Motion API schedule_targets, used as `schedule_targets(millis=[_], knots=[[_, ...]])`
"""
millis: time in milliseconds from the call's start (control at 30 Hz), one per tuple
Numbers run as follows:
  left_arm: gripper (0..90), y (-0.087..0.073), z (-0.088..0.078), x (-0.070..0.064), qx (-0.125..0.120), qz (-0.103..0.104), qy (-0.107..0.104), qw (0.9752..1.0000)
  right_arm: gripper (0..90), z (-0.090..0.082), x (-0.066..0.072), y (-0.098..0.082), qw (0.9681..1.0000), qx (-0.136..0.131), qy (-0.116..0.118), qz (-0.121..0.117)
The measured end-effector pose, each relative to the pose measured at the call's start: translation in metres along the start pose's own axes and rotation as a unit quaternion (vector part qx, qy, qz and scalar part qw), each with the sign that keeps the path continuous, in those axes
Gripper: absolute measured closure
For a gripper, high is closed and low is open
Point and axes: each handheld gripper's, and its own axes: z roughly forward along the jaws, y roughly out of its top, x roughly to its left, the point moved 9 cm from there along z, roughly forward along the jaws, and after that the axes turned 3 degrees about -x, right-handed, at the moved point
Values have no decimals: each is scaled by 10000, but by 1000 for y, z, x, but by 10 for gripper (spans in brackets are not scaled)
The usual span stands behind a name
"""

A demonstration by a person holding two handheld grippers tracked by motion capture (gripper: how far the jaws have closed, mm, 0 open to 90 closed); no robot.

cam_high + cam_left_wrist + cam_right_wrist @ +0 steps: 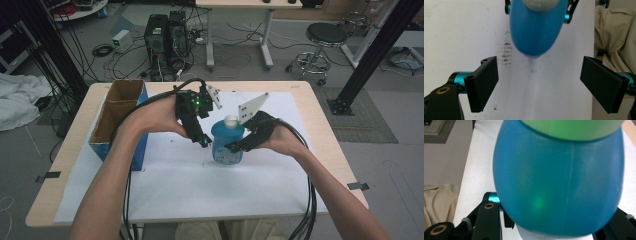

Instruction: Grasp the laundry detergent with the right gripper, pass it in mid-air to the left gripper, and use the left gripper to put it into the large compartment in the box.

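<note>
The blue bottle (227, 142) stands upright at the middle of the high view on the white sheet (200, 185) covering the surface. The right gripper (237, 146) has its jaws clamped on the bottle's body. The left gripper (202, 141) hovers just left of the bottle, jaws apart and empty. A cardboard box (117, 117) sits at left.

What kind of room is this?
Probably a lab or workshop: computer towers with tangled cables stand on the floor, a round stool nearby, beyond a paper-covered table.
</note>
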Motion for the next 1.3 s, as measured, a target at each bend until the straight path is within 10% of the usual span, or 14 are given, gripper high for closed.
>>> schedule_targets(millis=[1300], knots=[[261, 24, 34, 2, -45, -18, -57, 10000, 473, 12, 1, 4, 9998, -124, 131, 16]])
